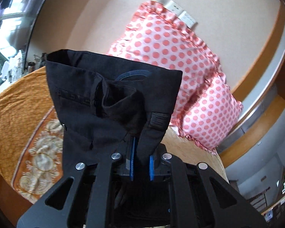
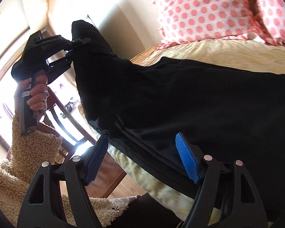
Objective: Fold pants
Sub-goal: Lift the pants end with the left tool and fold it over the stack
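The black pants (image 2: 190, 98) lie across the bed, one end lifted into the air. My left gripper (image 1: 141, 163) is shut on the pants' waistband (image 1: 112, 95), which drapes over its fingers and hides the tips. In the right wrist view the left gripper (image 2: 74, 47) holds that end up at the upper left. My right gripper (image 2: 142, 155) is open, its blue pads (image 2: 188, 161) on either side of the pants' lower edge, not closed on the cloth.
A pink polka-dot pillow (image 1: 180, 57) leans against the wall at the bed's head, also in the right wrist view (image 2: 218, 9). An orange patterned bedspread (image 1: 19, 114) covers the bed. A wooden chair (image 2: 66, 117) stands beside the bed by a bright window.
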`<state>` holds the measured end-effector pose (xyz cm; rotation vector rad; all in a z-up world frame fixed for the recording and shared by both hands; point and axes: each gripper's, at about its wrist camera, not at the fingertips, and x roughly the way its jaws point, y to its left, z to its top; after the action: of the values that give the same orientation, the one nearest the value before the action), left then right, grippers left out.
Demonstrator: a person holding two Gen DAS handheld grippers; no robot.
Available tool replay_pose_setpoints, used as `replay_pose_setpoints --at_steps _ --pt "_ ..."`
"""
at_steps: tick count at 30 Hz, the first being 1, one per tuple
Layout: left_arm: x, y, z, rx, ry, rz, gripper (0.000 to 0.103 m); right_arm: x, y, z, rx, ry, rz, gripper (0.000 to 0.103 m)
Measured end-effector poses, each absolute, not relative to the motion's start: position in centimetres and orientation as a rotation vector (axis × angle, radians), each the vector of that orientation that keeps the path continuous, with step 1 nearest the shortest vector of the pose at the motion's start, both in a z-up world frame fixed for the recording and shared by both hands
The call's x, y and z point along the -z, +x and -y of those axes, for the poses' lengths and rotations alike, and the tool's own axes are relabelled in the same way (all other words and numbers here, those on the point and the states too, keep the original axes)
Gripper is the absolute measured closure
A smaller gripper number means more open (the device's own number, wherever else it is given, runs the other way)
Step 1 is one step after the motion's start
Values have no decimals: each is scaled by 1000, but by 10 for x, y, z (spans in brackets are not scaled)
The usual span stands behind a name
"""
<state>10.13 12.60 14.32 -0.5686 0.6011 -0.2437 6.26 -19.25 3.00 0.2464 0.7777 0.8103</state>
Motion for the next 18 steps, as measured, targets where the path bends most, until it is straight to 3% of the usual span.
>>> replay_pose_setpoints --at_steps 8,11,12,13,15,18 --pt "-142 102 8 583 -390 -659 92 -31 41 264 -641 314 -723 28" --pt "-108 102 64 701 -312 -775 92 -35 24 299 -578 343 -687 26" --pt "-91 102 80 732 -292 -832 92 -35 19 310 -547 350 -678 18" --pt "-74 103 95 765 -271 -893 93 -36 15 318 -520 357 -672 16" --pt "-47 105 114 806 -260 -992 93 -36 8 337 -481 385 -655 16" --pt "-43 103 119 802 -238 -975 93 -35 7 360 -412 412 -641 16"
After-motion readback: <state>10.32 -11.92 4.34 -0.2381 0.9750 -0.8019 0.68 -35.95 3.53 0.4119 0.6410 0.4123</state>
